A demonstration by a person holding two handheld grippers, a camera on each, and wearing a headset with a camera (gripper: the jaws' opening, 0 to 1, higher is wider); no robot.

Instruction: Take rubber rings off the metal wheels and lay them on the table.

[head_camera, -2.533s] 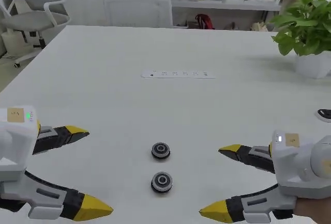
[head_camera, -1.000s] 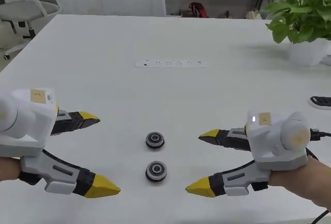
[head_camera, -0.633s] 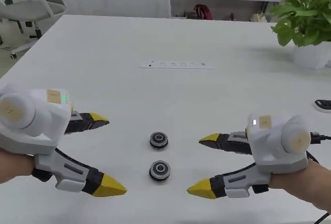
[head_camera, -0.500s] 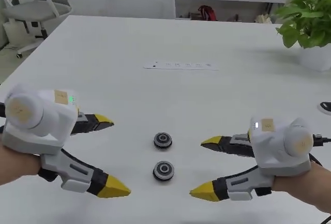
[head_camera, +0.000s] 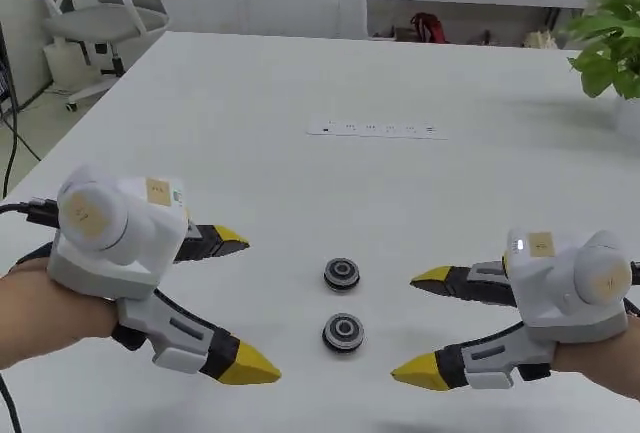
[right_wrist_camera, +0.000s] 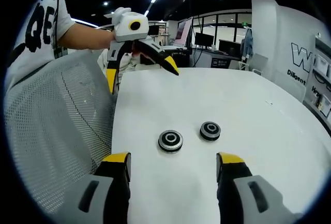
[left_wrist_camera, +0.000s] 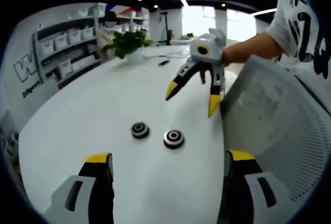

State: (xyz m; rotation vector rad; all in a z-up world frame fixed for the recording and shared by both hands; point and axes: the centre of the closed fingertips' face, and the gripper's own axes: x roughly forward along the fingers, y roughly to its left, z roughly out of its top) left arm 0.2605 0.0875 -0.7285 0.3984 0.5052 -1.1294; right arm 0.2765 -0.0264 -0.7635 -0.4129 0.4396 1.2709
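Two small metal wheels with black rubber rings stand on the white table, the far wheel just behind the near wheel. My left gripper is open to their left, yellow tips pointing right. My right gripper is open to their right, tips pointing left. Both grippers are empty and apart from the wheels. In the left gripper view the far wheel and near wheel lie ahead of the open left gripper, with the right gripper beyond. The right gripper view shows the near wheel and far wheel ahead of the open right gripper.
A white power strip lies flat mid-table, well behind the wheels. A potted plant stands at the far right. Office chairs stand beyond the table's far left edge. A mesh chair back is close to the near table edge.
The head camera has shifted, so the scene sits further right. Both grippers have risen and drawn slightly in toward the wheels, still open. The wheels have not moved.
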